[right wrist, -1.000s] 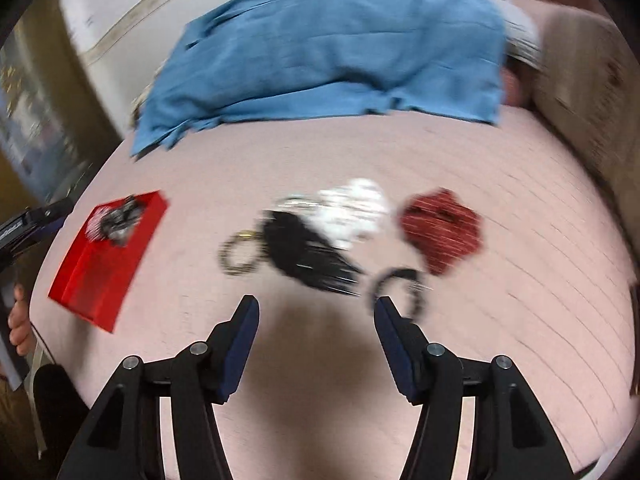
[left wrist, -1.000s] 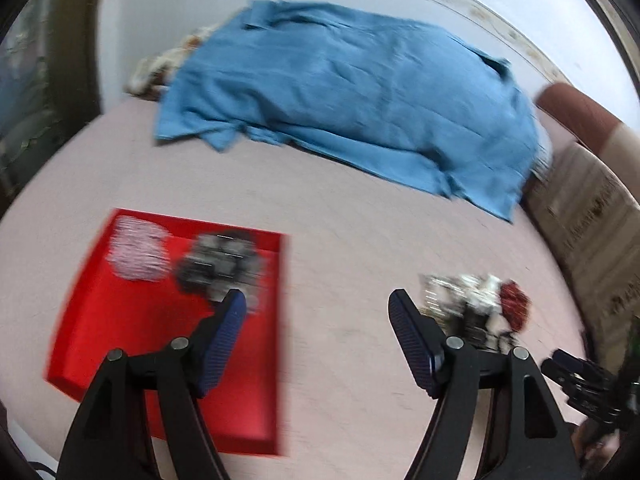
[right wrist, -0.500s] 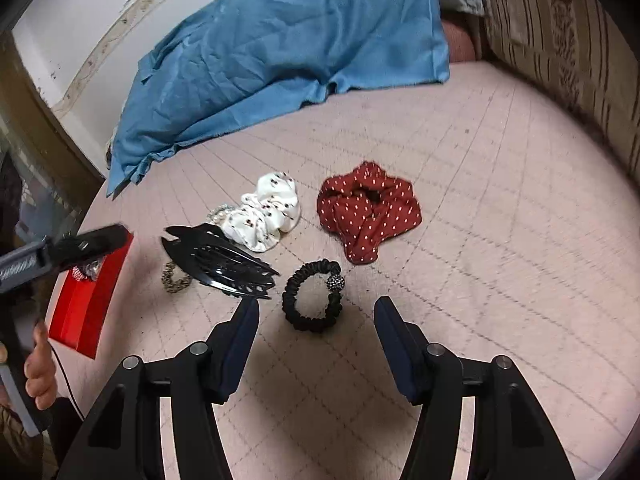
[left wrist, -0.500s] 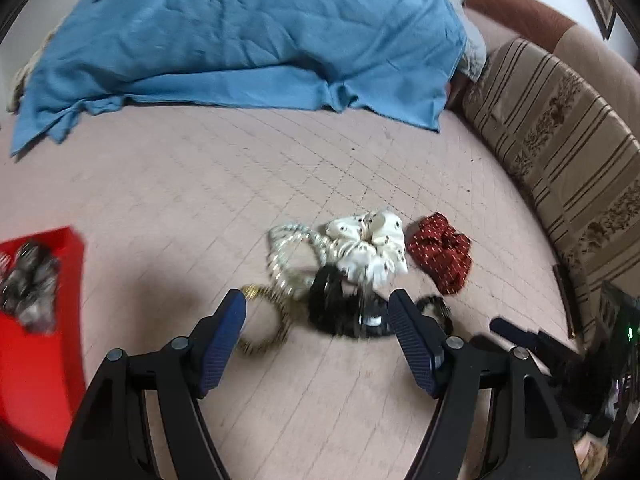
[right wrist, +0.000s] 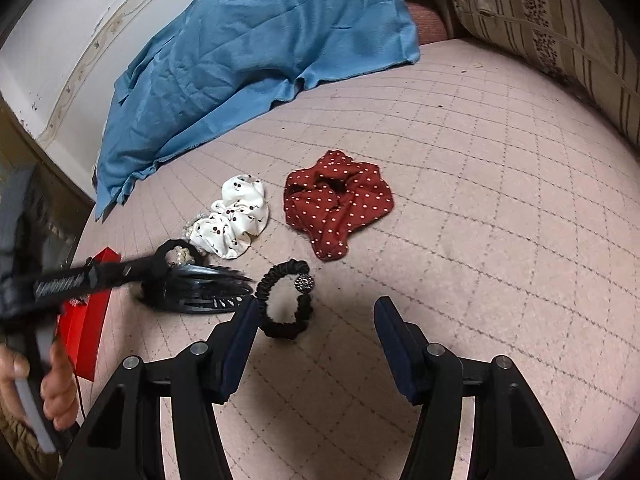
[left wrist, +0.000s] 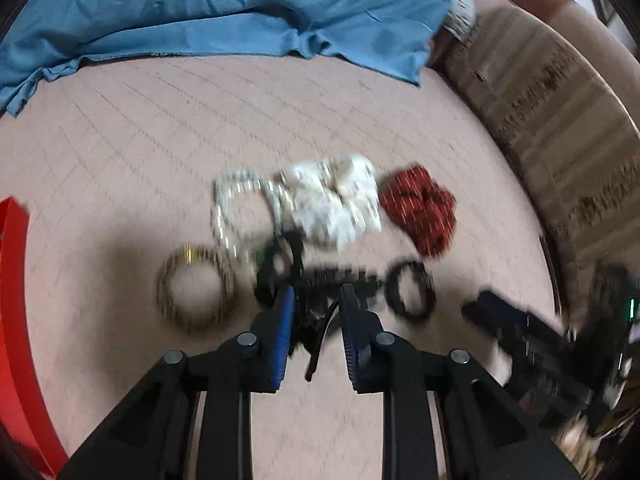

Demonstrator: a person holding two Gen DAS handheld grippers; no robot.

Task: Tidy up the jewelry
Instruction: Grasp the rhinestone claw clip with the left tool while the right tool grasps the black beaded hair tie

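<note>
Six pieces are left out on the pink quilted bed (right wrist: pixel 480 240) — a black claw clip (right wrist: pixel 200 284), black beaded hair tie (right wrist: pixel 286 300), white scrunchie (right wrist: pixel 232 220), red polka-dot scrunchie (right wrist: pixel 336 208), a pearl bracelet (left wrist: pixel 240 208) and a gold-brown bracelet (left wrist: pixel 196 292). The red tray (right wrist: pixel 86 320) sits way off at 9 o'clock, and what's in it can't be made out now, so the job looks like it's mostly still ahead.

The left gripper (left wrist: pixel 316 312) has its fingers narrowed around the claw clip, which sits right between the blue pads — whether they're actually pinching it yet is hard to tell through the blur. The right gripper (right wrist: pixel 316 320) hangs spread wide with nothing in it, the hair tie just past its left finger at about 11 o'clock.

Compared to a second ago, the left one has swung away from the tray, dropped onto the pile and gone from wide open to nearly closed. The right one has eased in closer to the hair tie, same wide spread.
</note>
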